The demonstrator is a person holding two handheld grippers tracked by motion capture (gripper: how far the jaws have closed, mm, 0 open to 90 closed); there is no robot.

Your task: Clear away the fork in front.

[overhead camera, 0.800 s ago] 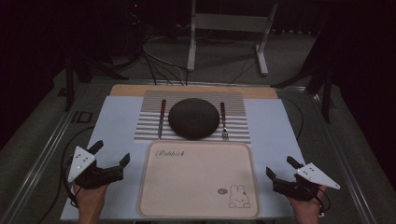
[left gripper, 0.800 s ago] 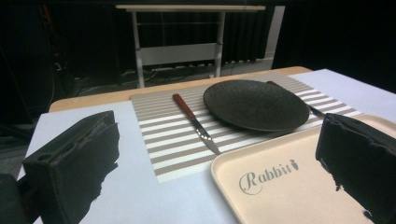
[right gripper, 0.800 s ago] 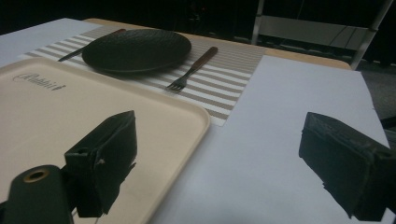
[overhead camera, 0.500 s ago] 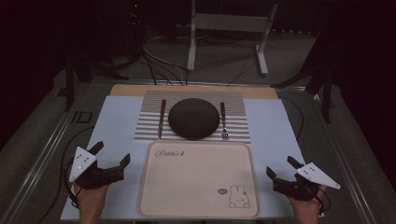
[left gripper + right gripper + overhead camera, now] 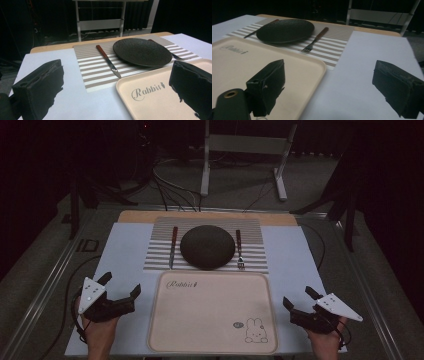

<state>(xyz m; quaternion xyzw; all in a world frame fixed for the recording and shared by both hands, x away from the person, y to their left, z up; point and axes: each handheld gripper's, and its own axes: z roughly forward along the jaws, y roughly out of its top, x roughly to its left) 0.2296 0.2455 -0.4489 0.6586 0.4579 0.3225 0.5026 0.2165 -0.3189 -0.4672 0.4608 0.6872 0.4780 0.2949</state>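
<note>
1. The cream tray (image 5: pixel 212 312) with a bunny on it lies flat on the worktop (image 5: pixel 295 265), close to the person. I will say where things are from this tray.
2. The left hand-held gripper (image 5: pixel 120 287) sits just left of the tray, low over the white sheet. Its jaws are spread wide and hold nothing. In the left gripper view one jaw hangs over the tray's corner.
3. The right hand-held gripper (image 5: pixel 299 297) sits just right of the tray. Its jaws are spread wide too, and nothing is between them.
4. I think both are parked at the tray's sides, ready to start.
5. Behind the tray lies a striped mat (image 5: pixel 250 260). A dark round plate (image 5: pixel 207 247) rests in the middle of it.
6. A knife (image 5: pixel 172 247) with a red-brown handle lies left of the plate, and a fork (image 5: pixel 240 251) lies right of it, like a set place for dinner.
7. The plate, knife and fork are the closest things past the tray, so I guess they will be picked up.
</note>
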